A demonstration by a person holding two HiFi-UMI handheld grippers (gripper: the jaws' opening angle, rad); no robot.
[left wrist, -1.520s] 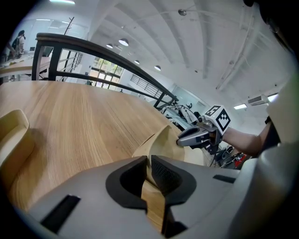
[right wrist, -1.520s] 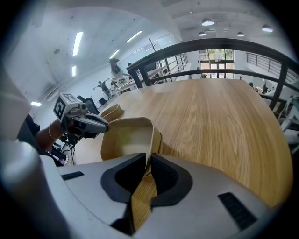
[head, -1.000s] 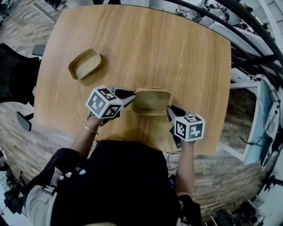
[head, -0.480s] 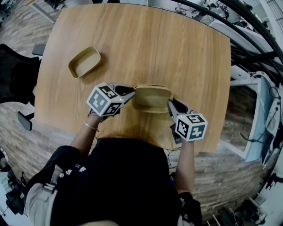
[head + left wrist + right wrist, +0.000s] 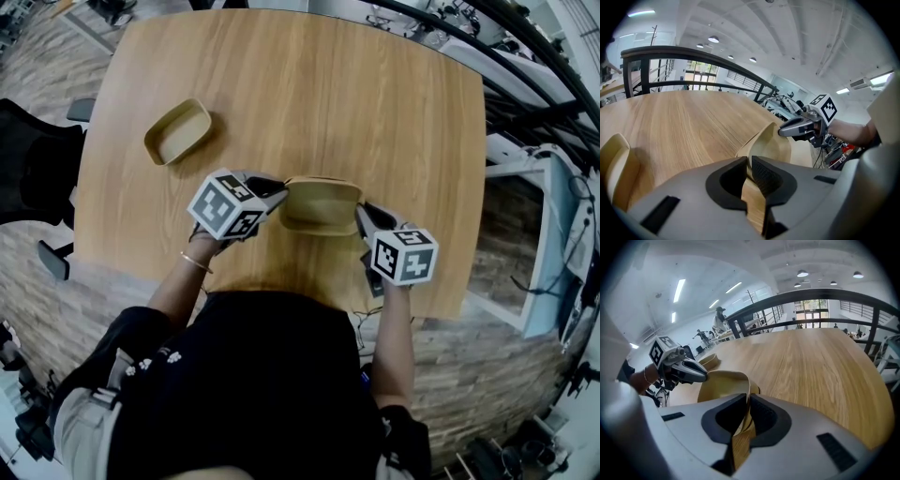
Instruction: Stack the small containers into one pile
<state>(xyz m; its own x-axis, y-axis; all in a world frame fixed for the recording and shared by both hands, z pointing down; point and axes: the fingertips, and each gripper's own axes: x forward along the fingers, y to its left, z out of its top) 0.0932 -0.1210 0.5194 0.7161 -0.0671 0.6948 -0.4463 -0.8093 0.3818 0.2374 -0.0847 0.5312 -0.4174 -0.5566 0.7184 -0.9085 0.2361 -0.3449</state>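
Observation:
A tan container (image 5: 322, 206) hangs between both grippers over the near part of the wooden table (image 5: 375, 103). My left gripper (image 5: 282, 193) is shut on its left rim, and my right gripper (image 5: 360, 216) is shut on its right rim. In the left gripper view the thin wall of the container (image 5: 768, 143) runs between the black pads, with the right gripper (image 5: 780, 132) at its far end. The right gripper view shows the container (image 5: 723, 383) pinched the same way, with the left gripper (image 5: 704, 376) opposite. A second tan container (image 5: 178, 132) rests on the table at the far left.
The table's near edge (image 5: 281, 286) lies just under the grippers. A black chair (image 5: 33, 164) stands left of the table. A dark railing (image 5: 525, 56) and white furniture (image 5: 548, 244) stand to the right.
The held container and both grippers have shifted slightly away from the body, toward the table's middle. The other container has stayed put.

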